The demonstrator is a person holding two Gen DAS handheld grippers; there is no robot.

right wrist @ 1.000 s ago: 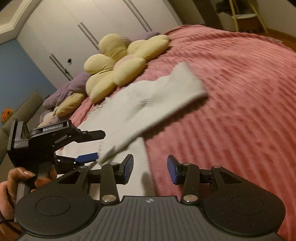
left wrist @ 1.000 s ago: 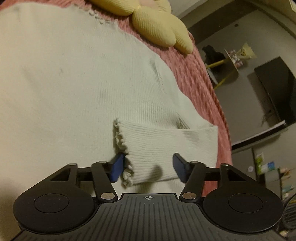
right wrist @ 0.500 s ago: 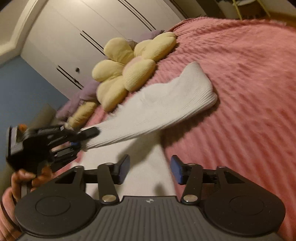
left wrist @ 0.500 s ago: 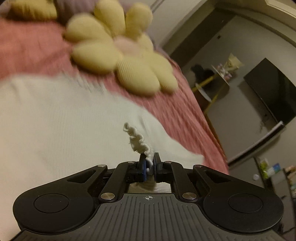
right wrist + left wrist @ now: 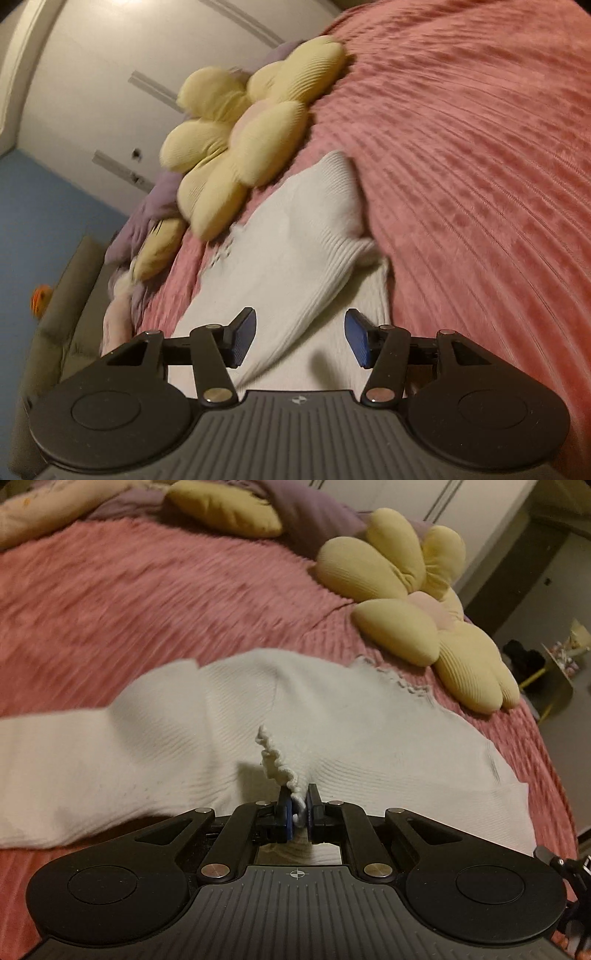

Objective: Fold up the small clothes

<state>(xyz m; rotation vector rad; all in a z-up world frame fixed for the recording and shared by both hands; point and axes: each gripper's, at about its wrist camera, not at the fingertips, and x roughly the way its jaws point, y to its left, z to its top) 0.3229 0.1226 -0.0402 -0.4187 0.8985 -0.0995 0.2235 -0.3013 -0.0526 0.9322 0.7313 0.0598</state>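
Garment: I see a cream ribbed knit sweater [image 5: 192,746] lying on the pink bedspread [image 5: 129,602], body spread flat, fabric soft and finely ribbed.
Cuff: the frilled sleeve cuff [image 5: 275,762] stands up off the body in a ruffled ridge, lifted clear of the knit beneath it.
Left gripper [image 5: 298,814]: I have its blue pads clamped together on the cuff's edge; a loop of white knit shows between them.
Right gripper [image 5: 300,338]: jaws apart, pressing on nothing; I hold it over the sweater with the sleeve [image 5: 325,258] running under the gap between the fingers.
Other sleeve: in the left wrist view it stretches out to the left across the bedspread, blurred.
Neckline: a scalloped trim [image 5: 399,681] at the far edge, just beside the yellow flower cushion [image 5: 417,616].
Edges: the cushion lies near the top of the garment; purple bedding [image 5: 155,206] behind it.
Open room: bare bedspread extends wide to the right of the sweater in the right wrist view, and beyond it on the left in the left wrist view.
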